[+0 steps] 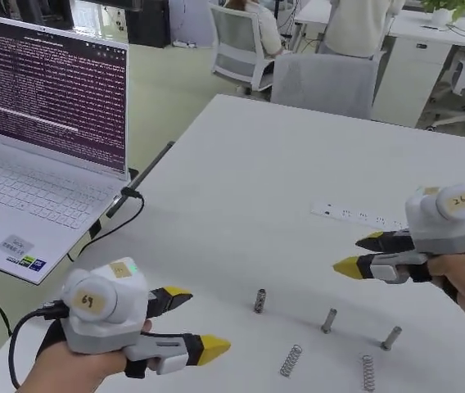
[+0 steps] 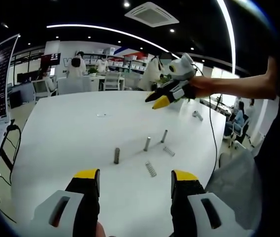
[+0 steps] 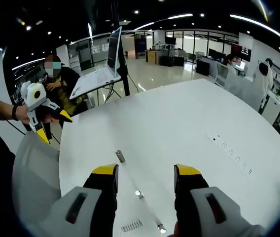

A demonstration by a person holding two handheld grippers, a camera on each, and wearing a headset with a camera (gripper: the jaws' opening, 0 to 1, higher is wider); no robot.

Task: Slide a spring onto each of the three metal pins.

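Three short metal pins stand near the table's front edge. The left pin [image 1: 259,300] [image 2: 117,155] looks ribbed, as with a spring on it. The middle pin [image 1: 328,320] and the right pin [image 1: 390,337] are bare. Two loose springs lie flat in front of them, one [image 1: 291,360] [image 2: 151,169] nearer the left gripper and the other [image 1: 367,372]. My left gripper [image 1: 198,321] [image 2: 135,177] is open and empty, low at the left of the pins. Above and right of the pins, my right gripper [image 1: 357,254] [image 3: 145,173] hovers open with nothing in it.
An open laptop [image 1: 44,123] sits on a stand at the left, with a black cable [image 1: 126,209] at the table's edge. A white power strip [image 1: 359,217] lies flat behind the pins. Office chairs [image 1: 322,82] and people are beyond the far edge.
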